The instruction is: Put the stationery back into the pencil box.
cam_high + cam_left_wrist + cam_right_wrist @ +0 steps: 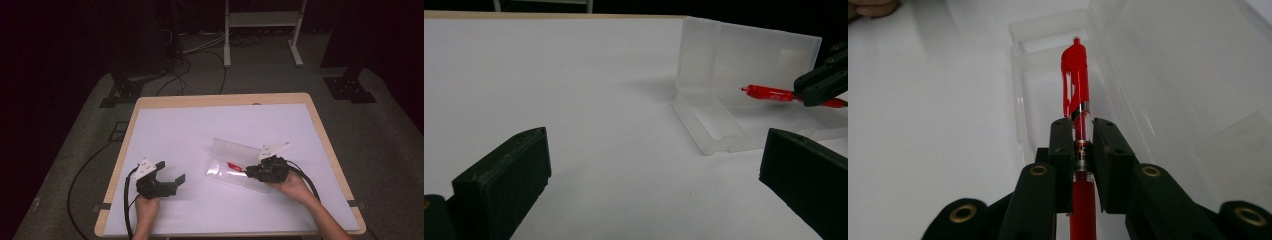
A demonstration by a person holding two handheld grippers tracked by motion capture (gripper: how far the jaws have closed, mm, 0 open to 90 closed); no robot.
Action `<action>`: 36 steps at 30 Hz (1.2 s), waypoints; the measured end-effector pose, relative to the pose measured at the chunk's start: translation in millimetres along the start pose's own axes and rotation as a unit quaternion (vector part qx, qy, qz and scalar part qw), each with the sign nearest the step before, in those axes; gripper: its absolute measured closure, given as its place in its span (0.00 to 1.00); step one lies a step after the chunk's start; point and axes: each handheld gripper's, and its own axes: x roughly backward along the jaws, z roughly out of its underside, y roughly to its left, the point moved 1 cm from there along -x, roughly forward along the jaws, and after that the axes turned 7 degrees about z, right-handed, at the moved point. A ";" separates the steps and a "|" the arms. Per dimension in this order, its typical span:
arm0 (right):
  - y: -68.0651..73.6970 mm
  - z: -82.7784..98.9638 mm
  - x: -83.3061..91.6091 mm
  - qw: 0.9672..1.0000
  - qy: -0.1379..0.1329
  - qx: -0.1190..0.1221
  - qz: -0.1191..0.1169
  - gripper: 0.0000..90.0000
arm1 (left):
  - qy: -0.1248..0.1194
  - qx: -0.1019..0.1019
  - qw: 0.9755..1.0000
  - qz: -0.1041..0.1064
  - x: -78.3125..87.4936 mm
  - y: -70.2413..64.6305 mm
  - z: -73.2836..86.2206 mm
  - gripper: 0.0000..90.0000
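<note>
While right tool [1082,142] clamps red pen [1075,80], tip-forward along clear case [1168,75], left tool [170,177] gapes empty.

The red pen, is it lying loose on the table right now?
No, the red pen is clamped between the jaws of the right gripper, held above the open clear plastic case.

One pen, one case, two tongs

A single red plastic pen [1075,95], one clear plastic hinged case [235,162] lying open, and two black hand-held tongs, left [172,172] and right [248,171], on one white-topped bench [200,125].
</note>
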 end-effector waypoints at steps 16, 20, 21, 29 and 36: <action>-1.7 3.9 -16.1 1.000 0.018 -0.005 -0.011 0.87 | 0.000 0.000 1.000 0.000 0.0 0.0 0.0 0.00; -1.8 4.7 -18.0 1.000 0.021 -0.002 -0.011 0.87 | 0.000 0.000 1.000 0.000 0.0 0.0 0.0 0.00; -1.8 4.8 -18.2 1.000 0.021 -0.002 -0.011 0.87 | 0.000 0.000 1.000 0.000 0.0 0.0 0.0 0.00; -2.9 6.3 -20.3 1.000 0.024 -0.005 -0.011 0.87 | -0.001 0.000 1.000 0.000 0.2 0.1 0.0 0.00; -2.3 6.7 -19.5 1.000 0.024 -0.008 -0.011 0.87 | 0.000 0.001 1.000 -0.001 0.0 0.1 0.0 0.00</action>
